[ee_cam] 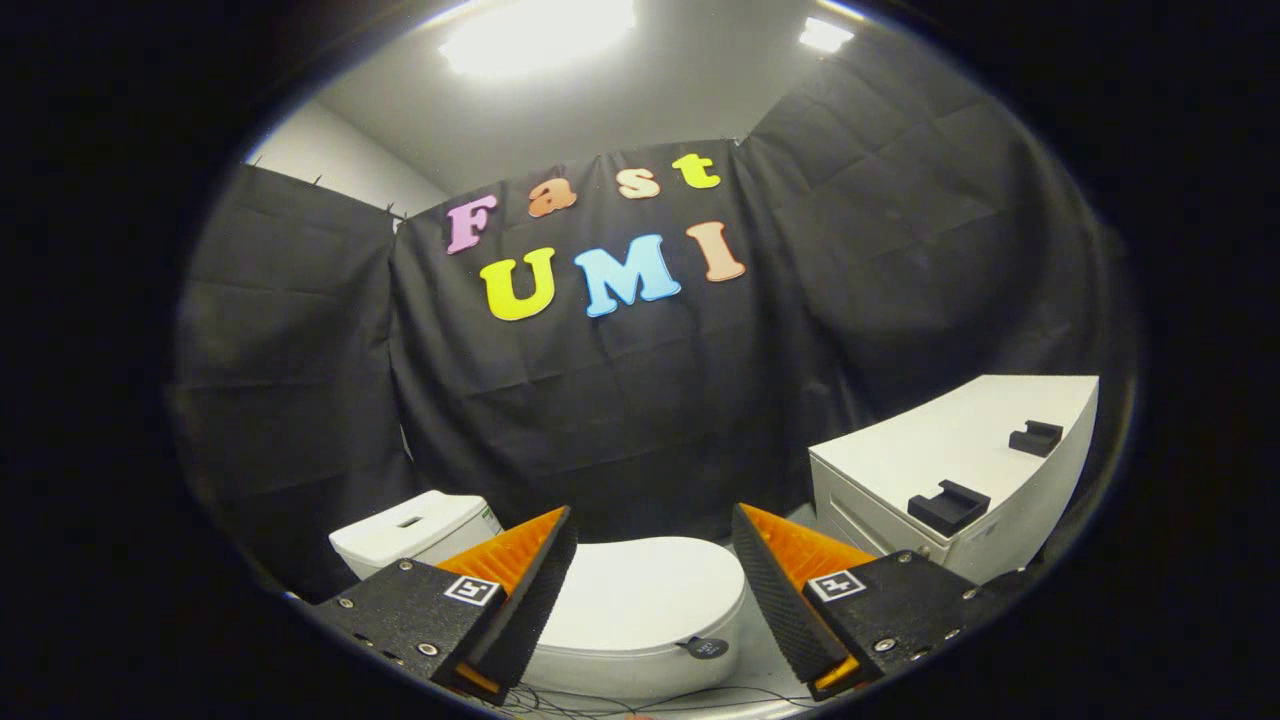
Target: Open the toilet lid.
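Toilet lid (645, 590) lies flat and closed on the bowl, below and ahead of the fingers, seen in the gap between them. The gripper (655, 530) is released: its fingers stand wide apart and hold nothing. To the left, behind the lid, stands the cistern (415, 530); to the right is a white cabinet (960, 450) with two dark brackets on its top. A small dark tag (707, 647) sits at the front edge of the lid. To do the step well, I think the gripper should come down to this front edge, catch the rim there, and lift slowly in an arc toward the cistern, not straight up.
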{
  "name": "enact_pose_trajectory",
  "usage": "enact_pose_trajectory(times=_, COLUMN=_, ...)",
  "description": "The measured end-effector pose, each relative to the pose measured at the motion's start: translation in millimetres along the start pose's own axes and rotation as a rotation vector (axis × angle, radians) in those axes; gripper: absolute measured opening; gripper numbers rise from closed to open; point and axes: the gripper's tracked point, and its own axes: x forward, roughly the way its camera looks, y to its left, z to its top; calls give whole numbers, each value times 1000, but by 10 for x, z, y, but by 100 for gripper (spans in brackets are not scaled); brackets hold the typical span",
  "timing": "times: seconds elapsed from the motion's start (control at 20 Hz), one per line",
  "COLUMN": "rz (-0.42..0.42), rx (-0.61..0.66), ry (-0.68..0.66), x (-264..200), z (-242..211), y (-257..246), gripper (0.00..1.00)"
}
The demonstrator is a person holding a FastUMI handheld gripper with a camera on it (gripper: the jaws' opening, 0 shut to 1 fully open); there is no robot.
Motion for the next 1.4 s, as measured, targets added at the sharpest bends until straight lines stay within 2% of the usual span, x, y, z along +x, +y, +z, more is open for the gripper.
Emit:
enact_pose_trajectory(times=0.25, rz=-32, rx=71, ry=30, x=105, z=-183, y=-127, gripper=96)
enact_pose_trajectory(times=0.6, rz=-51, rx=178, ry=114, x=357, z=-697, y=-297, gripper=96)
enact_pose_trajectory(times=1.15, rz=-169, rx=379, ry=189, x=499, z=-1357, y=-757, gripper=96)
enact_pose_trajectory(times=1.4, rz=-201, rx=487, ry=237, x=522, z=-1750, y=-795, gripper=96)
